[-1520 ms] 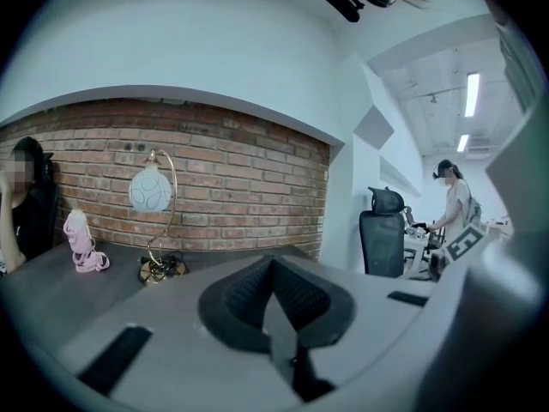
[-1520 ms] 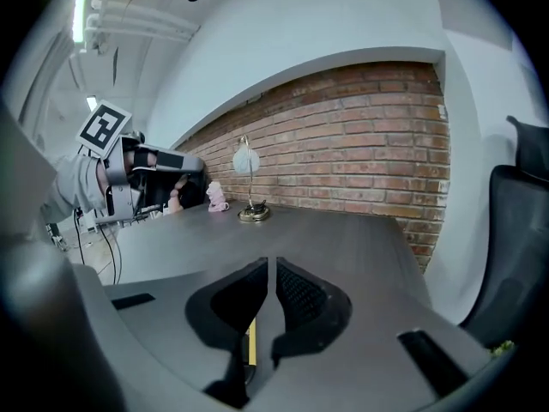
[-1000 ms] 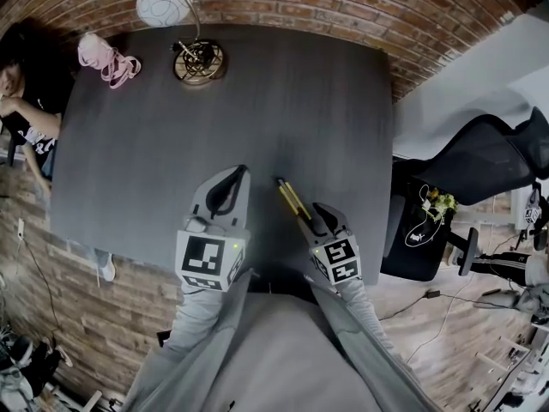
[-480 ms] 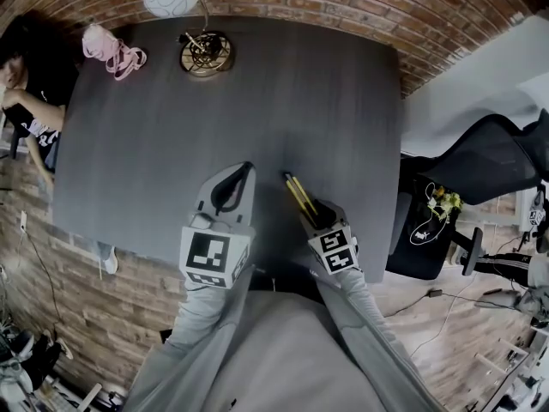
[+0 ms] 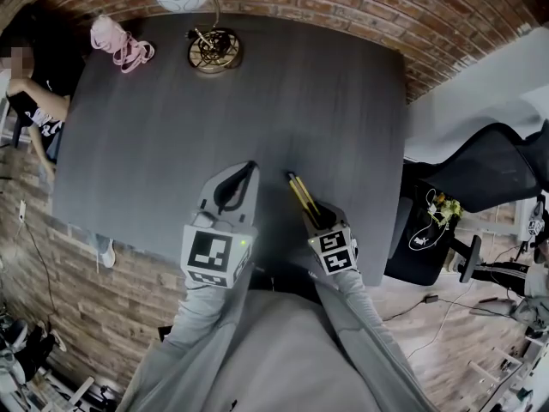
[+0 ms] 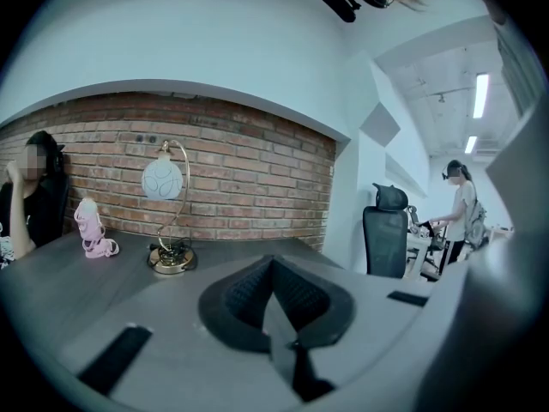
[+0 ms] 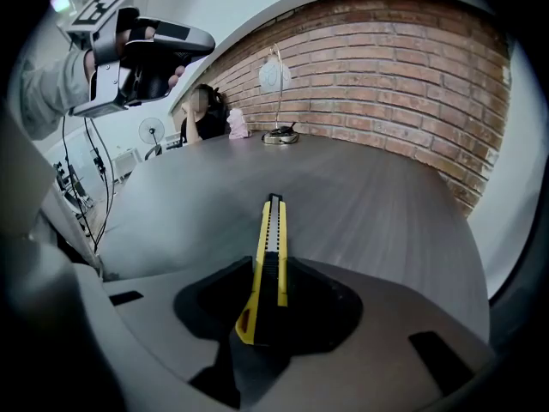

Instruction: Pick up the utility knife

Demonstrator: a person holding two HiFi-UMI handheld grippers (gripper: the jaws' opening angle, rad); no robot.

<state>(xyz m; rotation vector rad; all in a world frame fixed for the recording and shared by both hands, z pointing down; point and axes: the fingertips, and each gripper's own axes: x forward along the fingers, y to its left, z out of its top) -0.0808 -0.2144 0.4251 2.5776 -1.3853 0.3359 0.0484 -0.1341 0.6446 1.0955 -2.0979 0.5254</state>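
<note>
The yellow and black utility knife lies on the dark grey table near its front edge, pointing away from me. My right gripper is down over the knife's near end. In the right gripper view the knife runs between the jaws of the right gripper, which are closing, with dark gaps still showing on both sides of it. My left gripper hovers to the knife's left, and its jaws meet at the tip with nothing between them. It also shows raised at the upper left as the left gripper.
A brass-based lamp with a white globe stands at the table's far edge, with a pink item to its left. A person sits at the table's left side. A black office chair stands to the right, and a brick wall lies behind.
My right gripper has sunk a little over the knife's near end. The left gripper has kept its place, and the knife has not moved.
</note>
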